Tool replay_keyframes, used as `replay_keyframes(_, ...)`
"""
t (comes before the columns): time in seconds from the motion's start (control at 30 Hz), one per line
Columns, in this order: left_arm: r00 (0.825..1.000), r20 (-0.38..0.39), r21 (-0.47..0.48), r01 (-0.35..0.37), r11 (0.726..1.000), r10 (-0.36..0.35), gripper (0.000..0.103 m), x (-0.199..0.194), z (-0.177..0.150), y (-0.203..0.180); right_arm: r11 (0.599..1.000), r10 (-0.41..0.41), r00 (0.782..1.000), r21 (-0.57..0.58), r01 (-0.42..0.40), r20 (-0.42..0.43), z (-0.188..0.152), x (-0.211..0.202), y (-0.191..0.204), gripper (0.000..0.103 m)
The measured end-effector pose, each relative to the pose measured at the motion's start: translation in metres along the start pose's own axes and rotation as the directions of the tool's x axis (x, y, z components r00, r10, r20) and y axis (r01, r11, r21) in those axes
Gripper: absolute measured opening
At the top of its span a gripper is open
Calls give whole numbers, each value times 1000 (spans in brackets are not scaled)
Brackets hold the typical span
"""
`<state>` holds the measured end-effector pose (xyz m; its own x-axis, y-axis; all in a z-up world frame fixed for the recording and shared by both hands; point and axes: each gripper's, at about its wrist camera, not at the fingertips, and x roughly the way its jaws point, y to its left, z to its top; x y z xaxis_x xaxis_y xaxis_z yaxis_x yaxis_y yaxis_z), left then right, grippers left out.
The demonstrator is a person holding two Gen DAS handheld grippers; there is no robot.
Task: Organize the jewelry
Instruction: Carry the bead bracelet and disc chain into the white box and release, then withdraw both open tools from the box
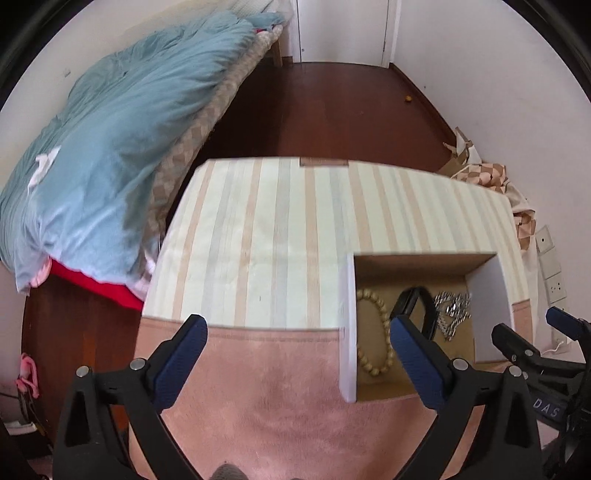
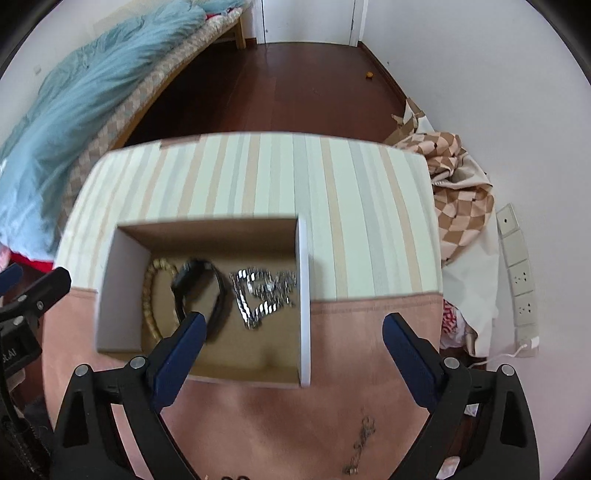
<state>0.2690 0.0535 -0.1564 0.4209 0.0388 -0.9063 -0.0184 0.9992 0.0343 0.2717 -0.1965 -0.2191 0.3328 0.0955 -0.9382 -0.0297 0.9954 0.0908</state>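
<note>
An open cardboard box (image 2: 304, 295) with white walls stands on a table under a striped and pink cloth (image 2: 258, 177). Inside lie a wooden bead bracelet (image 2: 147, 295), a black band (image 2: 221, 291) and a silver chain (image 2: 262, 291). A thin chain (image 2: 360, 443) lies on the pink cloth in front of the box. My right gripper (image 2: 294, 318) hangs open above the box's front right, holding nothing. My left gripper (image 1: 295, 323) is open over the cloth left of the box (image 1: 347, 332), also holding nothing. The left wrist view shows the beads (image 1: 388, 332), band (image 1: 424, 295) and silver chain (image 1: 454, 310).
A bed with a light blue blanket (image 1: 110, 147) stands to the left across dark wood floor (image 1: 332, 110). Checked fabric (image 2: 461, 206) is heaped at the table's right by the wall, beside a row of sockets (image 2: 517, 277). A white door (image 2: 310, 18) is at the far end.
</note>
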Motion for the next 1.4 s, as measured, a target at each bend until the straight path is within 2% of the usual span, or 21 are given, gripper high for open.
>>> replay_keyframes(0.33, 1000, -23, 4, -1, 1000, 1, 101, 1, -27, -7, 1000, 7, 1000, -1, -7, -6, -25, 1, 3, 99)
replay_keyframes(0.57, 1000, -1, 0, -28, 1000, 28, 101, -21, -38, -9, 1000, 10, 999, 10, -10, 44, -34, -25, 0, 99)
replay_keyframes(0.97, 996, 93, -22, -13, 1000, 15, 101, -87, -64, -8, 999, -14, 981, 32, 8, 192, -61, -100, -11, 99)
replay_keyframes(1.17, 986, 165, -8, 3, 1000, -2, 101, -132, -75, -10, 999, -24, 963, 42, 13, 268, -78, -143, -16, 99)
replay_keyframes(1.4, 977, 211, 15, 26, 1000, -28, 101, -169, -86, -16, 999, -26, 944, 47, 11, 330, -98, -181, -21, 99)
